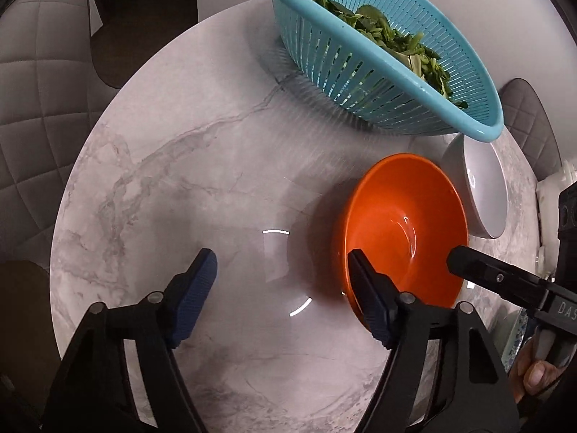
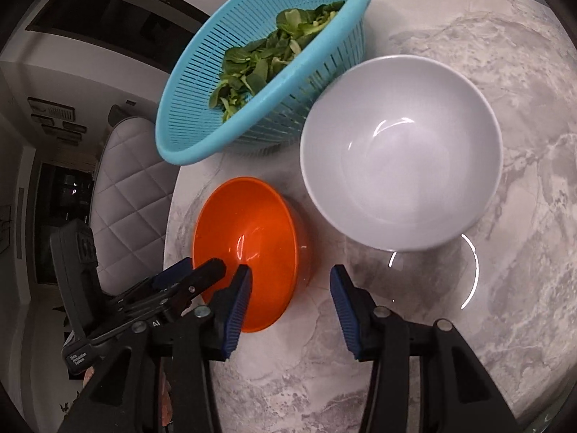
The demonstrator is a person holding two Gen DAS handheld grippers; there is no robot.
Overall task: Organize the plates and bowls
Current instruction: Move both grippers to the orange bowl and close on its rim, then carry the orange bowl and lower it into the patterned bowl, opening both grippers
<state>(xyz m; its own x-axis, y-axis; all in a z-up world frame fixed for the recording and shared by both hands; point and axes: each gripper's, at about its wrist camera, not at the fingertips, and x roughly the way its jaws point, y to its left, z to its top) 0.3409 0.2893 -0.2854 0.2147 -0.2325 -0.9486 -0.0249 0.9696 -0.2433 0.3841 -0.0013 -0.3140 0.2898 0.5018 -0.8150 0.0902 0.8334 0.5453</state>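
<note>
left gripper [image 1: 281, 288] jaws apart, empty | right gripper [image 2: 290, 301] jaws apart, empty | risk: both crowd orange bowl [image 2: 249, 252], may collide, knock it

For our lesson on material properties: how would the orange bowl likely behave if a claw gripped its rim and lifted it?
The orange bowl looks like glossy plastic, so probably light, stiff and unlikely to break. Its shiny highlights suggest a slippery rim. It is empty and rounded, so held by one edge it may tilt or swing.
</note>
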